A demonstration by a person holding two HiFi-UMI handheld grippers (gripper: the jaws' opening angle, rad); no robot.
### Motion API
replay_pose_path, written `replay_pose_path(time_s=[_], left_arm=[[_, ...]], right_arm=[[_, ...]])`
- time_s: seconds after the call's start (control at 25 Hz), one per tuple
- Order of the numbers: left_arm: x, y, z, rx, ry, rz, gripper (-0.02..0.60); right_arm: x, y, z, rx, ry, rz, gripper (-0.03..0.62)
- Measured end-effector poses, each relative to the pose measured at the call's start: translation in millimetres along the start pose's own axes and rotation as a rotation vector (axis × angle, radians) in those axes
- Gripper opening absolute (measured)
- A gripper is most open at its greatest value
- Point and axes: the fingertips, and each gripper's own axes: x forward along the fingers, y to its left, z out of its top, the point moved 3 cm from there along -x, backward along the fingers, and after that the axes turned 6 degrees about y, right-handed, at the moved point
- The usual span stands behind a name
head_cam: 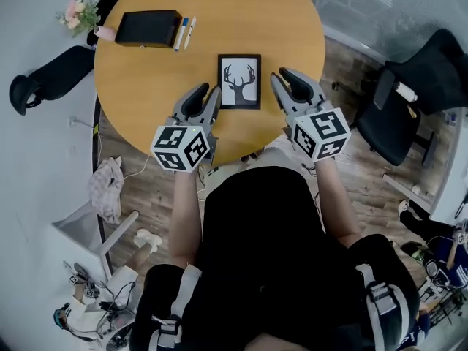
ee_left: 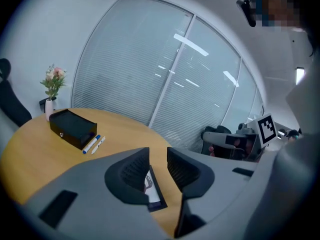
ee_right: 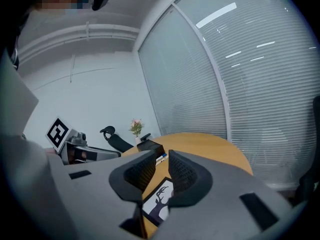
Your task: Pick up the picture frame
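Grippers are nearest, so starting there. The left gripper (head_cam: 209,92) and right gripper (head_cam: 281,77) both hang over the near edge of the round wooden table (head_cam: 146,79), one on each side of the picture frame (head_cam: 239,81). Both sets of jaws stand partly apart with nothing pinched. In the left gripper view you only see a corner of the frame (ee_left: 152,191) on the table through the gap, and it's the same story in the right gripper view (ee_right: 159,204). Neither one touches it, as far as I can tell.

What worries me is that the frame is lying dead flat on a smooth tabletop, so there's barely any edge to grab. If the jaws come in too high they'll just skate over the top. Too shallow and they'll shove it across the wood instead of lifting it. And if one side bites before the other, I'd expect it to twist or tip out.

The frame itself is a small upright rectangle with a thin black rim and a white print of a black deer head with antlers. It looks light and rigid, probably glass-fronted, though I can't confirm that.

Farther back sit a black box (head_cam: 148,28), two pens (head_cam: 183,32) just beside it, and a little vase of flowers (head_cam: 77,13) at the far edge.
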Motion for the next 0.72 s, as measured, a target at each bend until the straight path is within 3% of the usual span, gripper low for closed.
replay_pose_path(time_s=[0.28, 0.72], left_arm=[[12, 19, -35, -0.045, 0.094, 0.013, 0.115], [63, 67, -86, -0.119, 0.182, 0.029, 0.13]], right_arm=[[28, 0, -37, 0.05, 0.101, 0.024, 0.097], [73, -19, -90, 0.083, 0.212, -0.096, 0.101]])
